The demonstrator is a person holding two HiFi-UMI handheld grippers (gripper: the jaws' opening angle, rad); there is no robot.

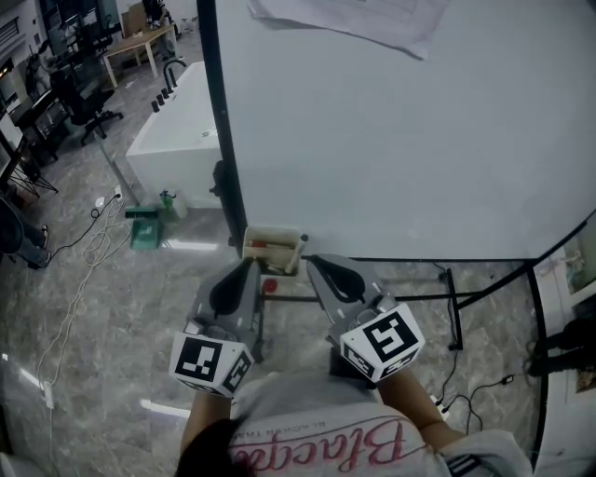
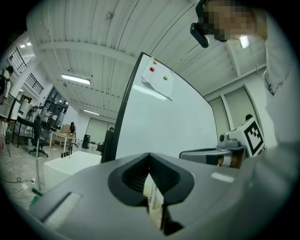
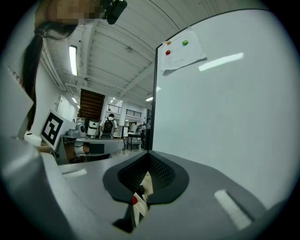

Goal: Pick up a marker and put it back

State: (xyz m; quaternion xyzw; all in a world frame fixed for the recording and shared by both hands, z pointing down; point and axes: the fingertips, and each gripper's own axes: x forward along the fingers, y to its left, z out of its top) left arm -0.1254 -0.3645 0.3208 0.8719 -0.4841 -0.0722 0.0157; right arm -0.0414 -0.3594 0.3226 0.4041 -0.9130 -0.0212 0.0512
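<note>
eng1: Left claw (image 2: 149, 157) and right claw (image 3: 150, 154): both pinched closed, pads meeting at the tips, nothing clamped. Only a thin slit shows below the tips, with something pale behind it, likely the tray.
eng2: Where are they sitting?
eng1: Low centre of the head view, tucked near the person's body, side by side, noses aimed up-frame at the tray (image 1: 279, 264). Looks like a park or ready pose, but that's my guess.
eng2: Marker?
eng1: Reddish marker (image 1: 264, 246) lying in that tray, just past the claw tips, centre frame. Tray hangs at the lower left corner of the whiteboard (image 1: 391, 140), presumably so pens are in reach of the board. Small red dot (image 1: 269, 285) just under the tray, can't tell what it is.
eng2: So pre-pick, or already returned?
eng1: Can't settle it. Marker in tray plus empty closed claws fits both equally.
eng2: Beyond that?
eng1: Paper sheet (image 1: 354, 19) at top of the board. White counter (image 1: 177, 130) upper left, cables (image 1: 84, 252) on the floor left of frame.
</note>
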